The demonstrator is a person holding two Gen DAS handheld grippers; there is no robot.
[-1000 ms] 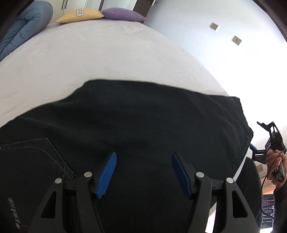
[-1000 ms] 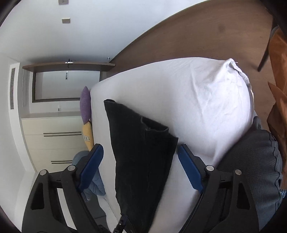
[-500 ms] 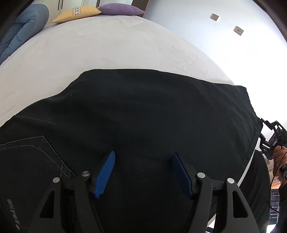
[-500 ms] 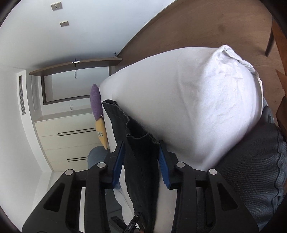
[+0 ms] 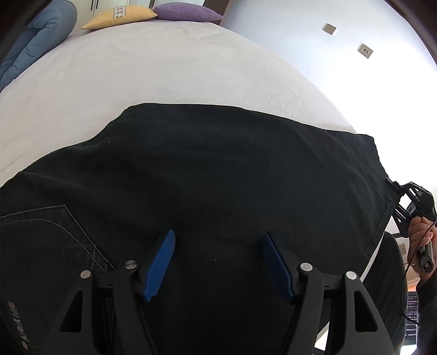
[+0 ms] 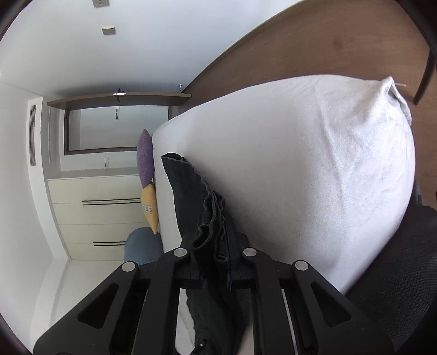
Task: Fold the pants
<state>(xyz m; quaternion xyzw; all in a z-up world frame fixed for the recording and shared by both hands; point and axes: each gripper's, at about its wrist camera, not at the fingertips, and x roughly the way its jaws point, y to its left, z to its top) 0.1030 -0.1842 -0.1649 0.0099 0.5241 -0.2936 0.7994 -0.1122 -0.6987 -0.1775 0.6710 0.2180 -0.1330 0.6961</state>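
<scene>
Since a second ago your right hand-held gripper (image 6: pixel 215 262) has gone from wide open around the hem to clamped tight on the bunched leg end of the black pants (image 5: pixel 218 191), while your left hand-held gripper (image 5: pixel 217 262) has barely shifted. It hovers with its jaws spread, gripping nothing, above the seat by the stitched back pocket (image 5: pixel 49 234) at 9 o'clock. You have the pants spread flat across the white bed (image 5: pixel 164 76), likely so the hem can be carried over toward the waist; pillows (image 5: pixel 153 12) sit well clear at 12 o'clock
</scene>
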